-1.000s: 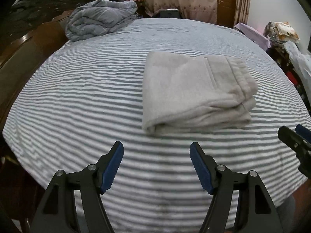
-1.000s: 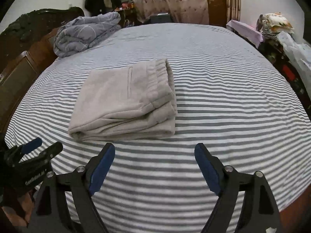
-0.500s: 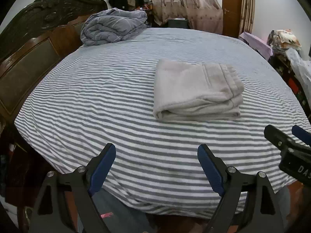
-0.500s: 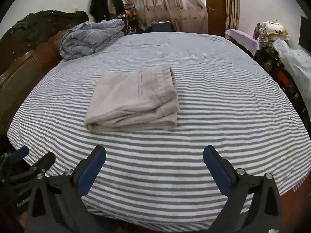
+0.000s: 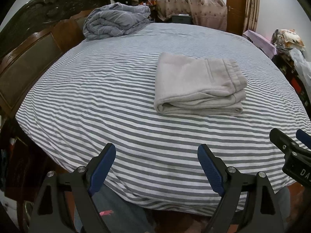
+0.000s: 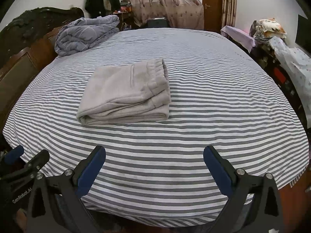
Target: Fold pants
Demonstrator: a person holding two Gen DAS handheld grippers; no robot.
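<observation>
Currently, left gripper (image 5: 156, 158) and right gripper (image 6: 154, 156) both hang spread and empty at the bed's (image 6: 213, 101) near edge. Pants (image 6: 126, 93) lie folded mid-bed: soft, thick, probably light. Pinch all layers at the rolled near-left corner.

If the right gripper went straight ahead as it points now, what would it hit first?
Probably the striped sheet: the open right gripper points just right of the pants. It might clip their right edge; depth is unclear.
</observation>
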